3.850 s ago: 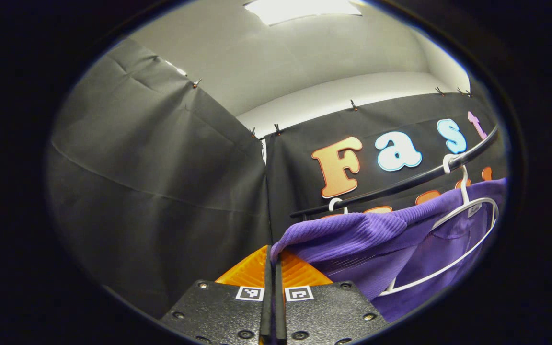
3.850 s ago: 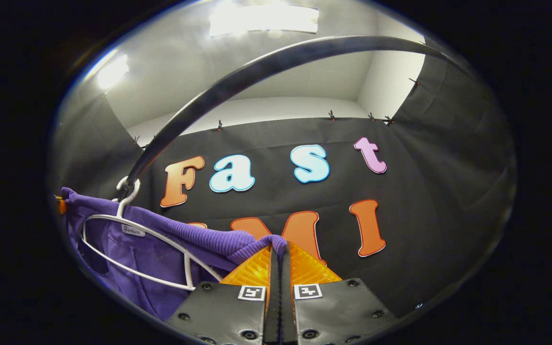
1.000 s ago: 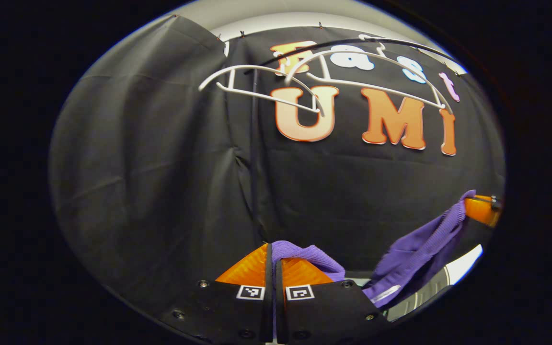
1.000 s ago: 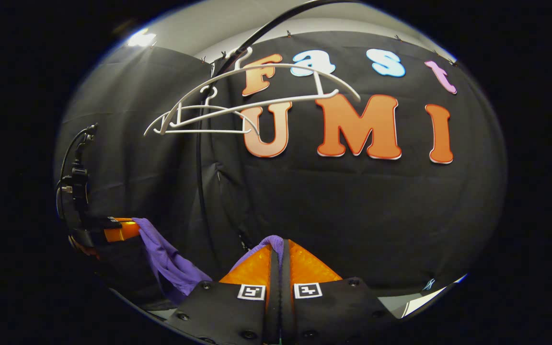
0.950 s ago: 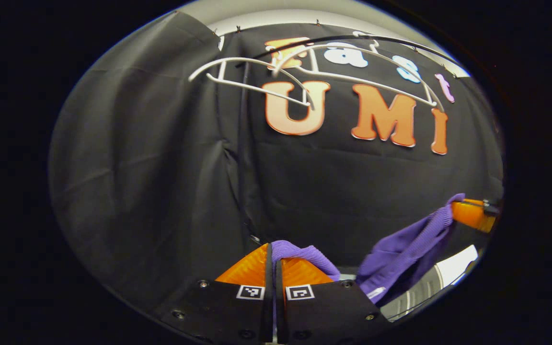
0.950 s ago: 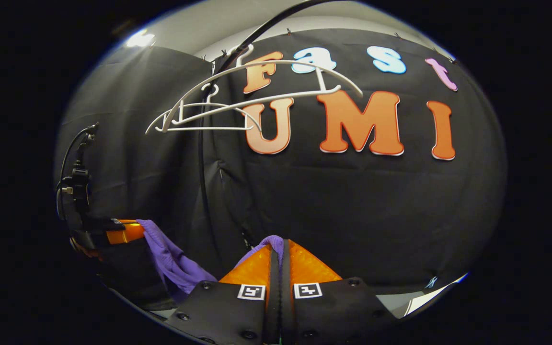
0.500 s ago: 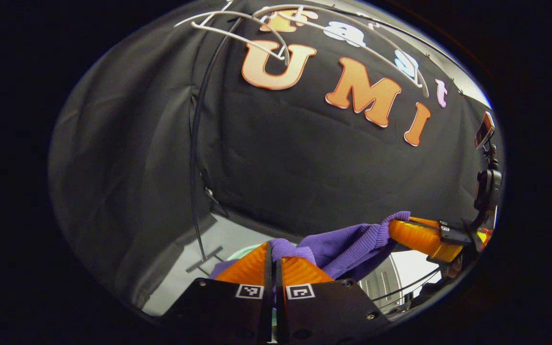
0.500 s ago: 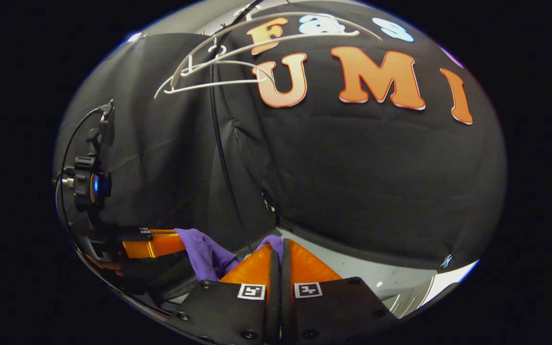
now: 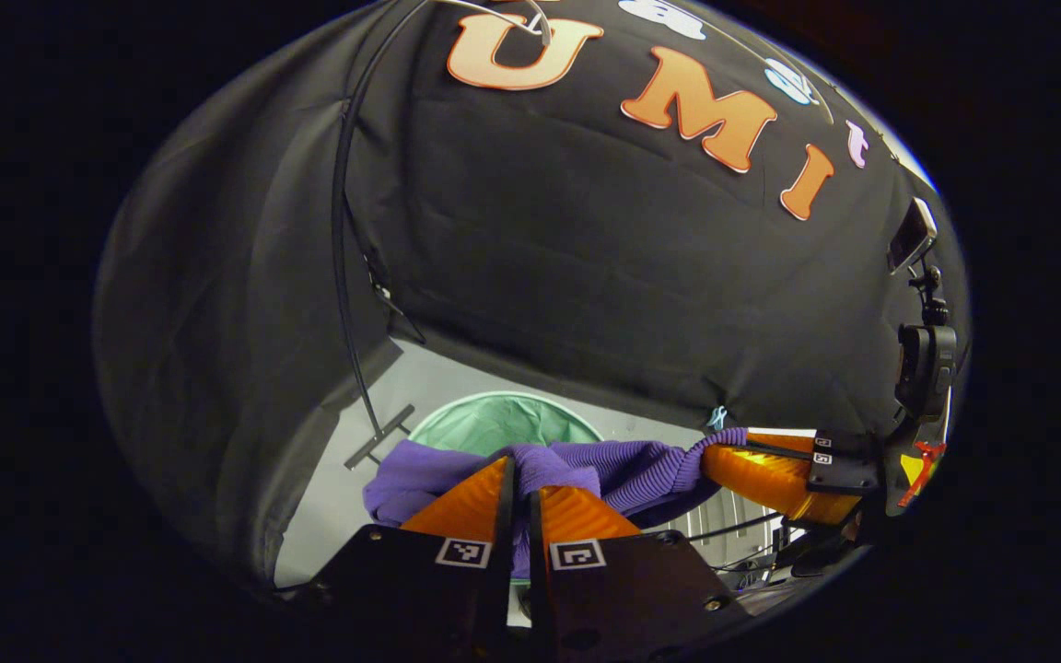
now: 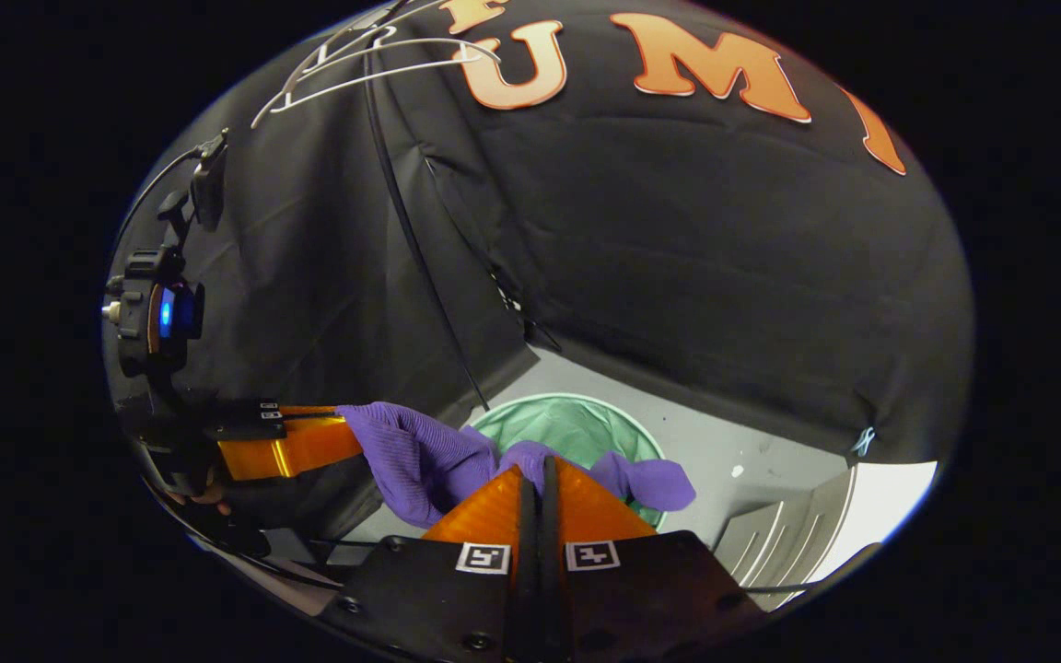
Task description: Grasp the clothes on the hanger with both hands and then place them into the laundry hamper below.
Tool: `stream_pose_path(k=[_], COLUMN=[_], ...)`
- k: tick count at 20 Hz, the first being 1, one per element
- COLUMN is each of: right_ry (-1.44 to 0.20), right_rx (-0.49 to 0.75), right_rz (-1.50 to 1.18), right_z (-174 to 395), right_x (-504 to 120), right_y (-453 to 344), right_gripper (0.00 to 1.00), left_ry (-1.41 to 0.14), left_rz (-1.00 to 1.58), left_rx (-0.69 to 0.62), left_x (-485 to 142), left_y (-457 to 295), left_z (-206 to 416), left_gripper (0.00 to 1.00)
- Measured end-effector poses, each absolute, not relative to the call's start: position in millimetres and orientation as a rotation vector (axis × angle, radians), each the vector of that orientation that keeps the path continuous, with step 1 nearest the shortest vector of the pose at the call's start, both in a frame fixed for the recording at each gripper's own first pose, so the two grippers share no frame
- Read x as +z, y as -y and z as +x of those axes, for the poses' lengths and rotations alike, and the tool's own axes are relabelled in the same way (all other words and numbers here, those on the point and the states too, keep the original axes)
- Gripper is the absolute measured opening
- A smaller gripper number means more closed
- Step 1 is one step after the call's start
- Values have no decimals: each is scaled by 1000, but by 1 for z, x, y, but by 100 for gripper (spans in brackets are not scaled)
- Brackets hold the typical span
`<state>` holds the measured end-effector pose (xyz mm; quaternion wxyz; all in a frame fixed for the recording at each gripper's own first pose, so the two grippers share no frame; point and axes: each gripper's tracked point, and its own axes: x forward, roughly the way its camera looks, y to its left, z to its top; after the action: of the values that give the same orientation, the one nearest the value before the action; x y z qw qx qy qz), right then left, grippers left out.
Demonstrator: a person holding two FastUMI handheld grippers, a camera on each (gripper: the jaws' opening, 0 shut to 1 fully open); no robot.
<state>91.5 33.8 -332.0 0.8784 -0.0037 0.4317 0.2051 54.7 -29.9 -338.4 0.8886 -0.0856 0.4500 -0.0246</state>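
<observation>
A purple knit garment [image 9: 623, 465] hangs stretched between my two grippers, above the round green laundry hamper [image 9: 503, 419] on the floor. In the left gripper view, my left gripper [image 9: 519, 465] is shut on one end of the cloth, and the right gripper [image 9: 710, 451] holds the other end at the right. In the right gripper view, my right gripper [image 10: 535, 470] is shut on the garment [image 10: 420, 451], with the hamper [image 10: 577, 424] just beyond it. The left gripper [image 10: 346, 425] pinches the cloth at the left. Bare white hangers [image 10: 374, 55] hang high above.
The black rack pole [image 9: 339, 276] runs down to a foot [image 9: 378, 437] on the pale floor, left of the hamper. Black cloth walls close in behind and to the left. A white ribbed panel [image 10: 798, 543] stands at the right.
Both grippers have come down from the rail with the garment off its hanger. In the last half second they dropped further and tilted down, and the hamper came into sight under the cloth.
</observation>
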Motion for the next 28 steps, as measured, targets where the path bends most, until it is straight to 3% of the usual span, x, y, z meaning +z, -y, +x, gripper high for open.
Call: stream_pose_path(k=[1, 2, 5, 6, 9, 10, 11, 14, 15, 16, 17, 18, 25, 26, 28], right_ry=[-924, -944, -1000, -1019, -1045, -1042, -1039, -1061, -1070, -1076, -1079, -1081, -1066, -1061, -1032], right_rx=[427, 423, 421, 425, 465, 468, 464, 457, 455, 455, 452, 451, 448, 447, 438], right_rz=[3, 6, -10, -13, 11, 12, -1, -23, -18, -14, -15, -16, -22, -21, -21], right_z=[88, 86, 79, 75, 68, 71, 76, 73, 69, 67, 67, 67, 69, 70, 75], right_x=[-337, -341, -349, -354, -355, -352, -353, -369, -369, -370, -368, -367, -363, -362, -356], right_y=[-32, -30, -31, -33, -39, -42, -43, -35, -35, -35, -36, -36, -36, -36, -36], right_gripper=[9, 9, 10, 10, 4, 29, 34, 95, 100, 89, 89, 98, 98, 89, 89], left_ry=[-959, -977, -1003, -1007, -1029, -1047, -1068, -1103, -1106, -1108, -1109, -1110, -1100, -1098, -1074], left_rz=[-171, -161, -151, -149, -155, -153, -147, -131, -132, -128, -121, -113, -87, -90, -91], left_rx=[-59, -64, -64, -56, -23, -5, 15, 59, 60, 59, 57, 53, 39, 41, 55], left_x=[-345, -349, -344, -344, -345, -347, -347, -353, -354, -355, -354, -356, -352, -352, -346], left_y=[30, 33, 40, 41, 39, 38, 35, 27, 27, 26, 25, 26, 31, 30, 27], left_z=[51, 51, 49, 51, 52, 51, 50, 42, 40, 38, 38, 40, 42, 42, 46], left_gripper=[14, 10, 33, 28, 37, 51, 62, 97, 96, 96, 96, 96, 96, 96, 96])
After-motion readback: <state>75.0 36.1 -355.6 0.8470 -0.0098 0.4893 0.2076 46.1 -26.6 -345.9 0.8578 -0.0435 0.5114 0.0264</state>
